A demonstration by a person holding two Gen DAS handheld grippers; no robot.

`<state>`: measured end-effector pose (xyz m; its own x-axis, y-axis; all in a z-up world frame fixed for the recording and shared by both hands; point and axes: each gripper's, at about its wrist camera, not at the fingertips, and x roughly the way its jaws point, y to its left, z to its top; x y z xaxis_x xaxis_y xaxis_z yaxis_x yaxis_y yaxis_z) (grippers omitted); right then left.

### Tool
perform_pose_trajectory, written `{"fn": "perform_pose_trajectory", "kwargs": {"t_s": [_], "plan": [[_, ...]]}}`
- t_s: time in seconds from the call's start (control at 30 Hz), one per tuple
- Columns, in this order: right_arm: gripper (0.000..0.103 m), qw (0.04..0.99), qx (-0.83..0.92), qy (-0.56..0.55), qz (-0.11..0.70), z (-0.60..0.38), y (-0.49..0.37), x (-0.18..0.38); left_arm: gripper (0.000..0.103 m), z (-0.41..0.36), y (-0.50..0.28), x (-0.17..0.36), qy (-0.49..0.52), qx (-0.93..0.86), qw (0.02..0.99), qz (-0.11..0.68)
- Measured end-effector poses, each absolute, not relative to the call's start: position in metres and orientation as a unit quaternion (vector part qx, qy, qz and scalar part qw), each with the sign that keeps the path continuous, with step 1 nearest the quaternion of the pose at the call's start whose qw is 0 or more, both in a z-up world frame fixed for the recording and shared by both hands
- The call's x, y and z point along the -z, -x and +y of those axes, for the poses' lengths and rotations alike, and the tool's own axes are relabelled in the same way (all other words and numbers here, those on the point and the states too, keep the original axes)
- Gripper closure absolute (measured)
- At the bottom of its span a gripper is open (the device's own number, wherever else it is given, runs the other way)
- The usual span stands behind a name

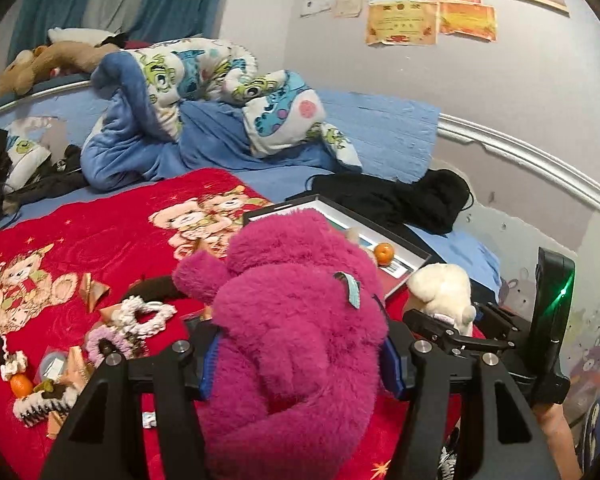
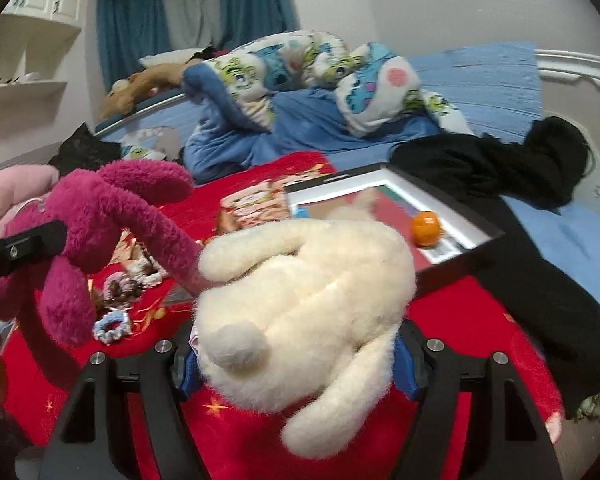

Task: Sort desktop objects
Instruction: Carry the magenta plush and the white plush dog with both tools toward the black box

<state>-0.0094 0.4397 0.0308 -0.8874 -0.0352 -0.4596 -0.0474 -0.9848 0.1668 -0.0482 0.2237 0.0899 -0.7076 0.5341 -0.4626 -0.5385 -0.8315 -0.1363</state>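
My left gripper (image 1: 300,368) is shut on a magenta plush toy (image 1: 296,320), held above the red blanket (image 1: 112,248). The same toy shows at the left of the right wrist view (image 2: 100,216). My right gripper (image 2: 296,364) is shut on a cream plush rabbit (image 2: 300,300), tail toward the camera; it also shows at the right of the left wrist view (image 1: 440,292). A black-and-white framed tray (image 2: 380,184) lies just beyond both toys with a small orange (image 2: 426,226) in it.
Hair scrunchies (image 1: 140,320), a hair claw (image 1: 40,404), another small orange (image 1: 20,384) and folded paper bits lie on the blanket's left. A black garment (image 2: 500,172) lies right of the tray. A crumpled cartoon quilt (image 1: 204,92) and wall lie behind.
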Motion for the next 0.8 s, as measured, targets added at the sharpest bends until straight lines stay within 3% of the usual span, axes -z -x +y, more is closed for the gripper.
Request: {"fn": "perform_pose_trajectory", "kwargs": {"t_s": [0.47, 0.8], "plan": [[0.032, 0.017, -0.969, 0.229, 0.092, 0.477, 0.009, -0.034, 0.039, 0.294, 0.076, -0.095, 0.262, -0.913, 0.312, 0.016], [0.032, 0.022, -0.962, 0.248, 0.113, 0.516, 0.047, -0.035, 0.039, 0.350, 0.145, -0.125, 0.273, -0.899, 0.342, 0.012]]}}
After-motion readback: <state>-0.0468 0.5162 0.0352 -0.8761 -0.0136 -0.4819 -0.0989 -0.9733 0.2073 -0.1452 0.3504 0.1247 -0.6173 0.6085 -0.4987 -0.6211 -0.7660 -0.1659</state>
